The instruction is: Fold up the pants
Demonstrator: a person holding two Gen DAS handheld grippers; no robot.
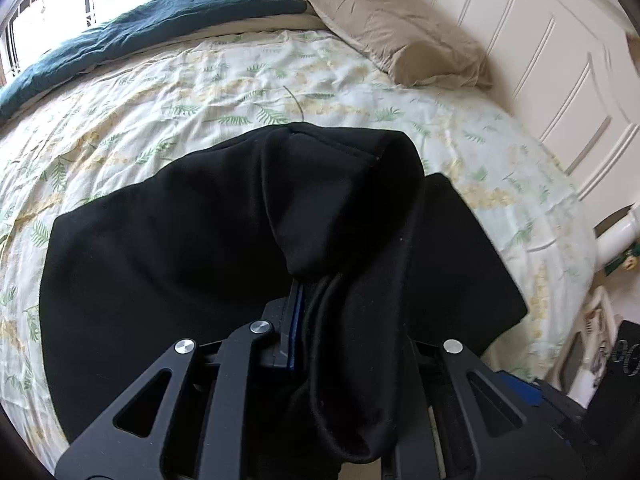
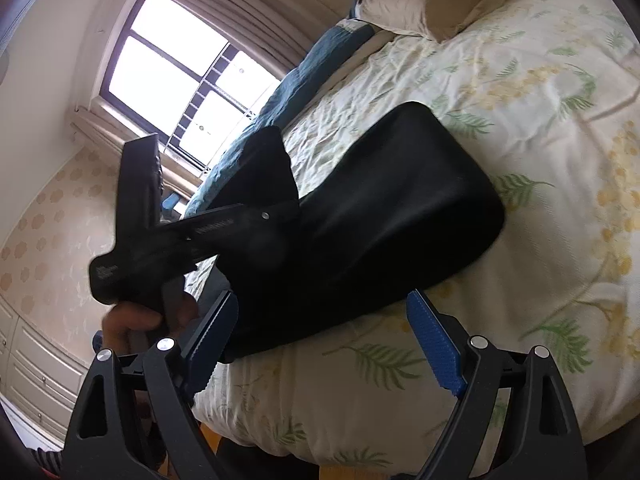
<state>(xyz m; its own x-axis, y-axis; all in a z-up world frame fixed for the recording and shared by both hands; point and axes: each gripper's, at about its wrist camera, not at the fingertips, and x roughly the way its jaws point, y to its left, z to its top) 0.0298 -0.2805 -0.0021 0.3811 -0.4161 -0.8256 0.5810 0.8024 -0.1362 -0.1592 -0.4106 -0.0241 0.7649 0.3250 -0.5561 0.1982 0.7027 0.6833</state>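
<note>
Bunched between the left gripper's (image 1: pixel 320 320) closed jaws: black pants (image 1: pixel 200 248), the rest spread on the leaf-print bedspread (image 1: pixel 200 92). Seen only from the right wrist: right gripper (image 2: pixel 324 344) spread open at 6 o'clock, gripping nothing; window (image 2: pixel 176 68) at 10 o'clock.

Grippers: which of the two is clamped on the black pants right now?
The left gripper: a bunch of the black fabric pants is pinched between its closed blue pads. The right gripper is spread wide open, holding nothing, just short of the pants' near edge.
</note>
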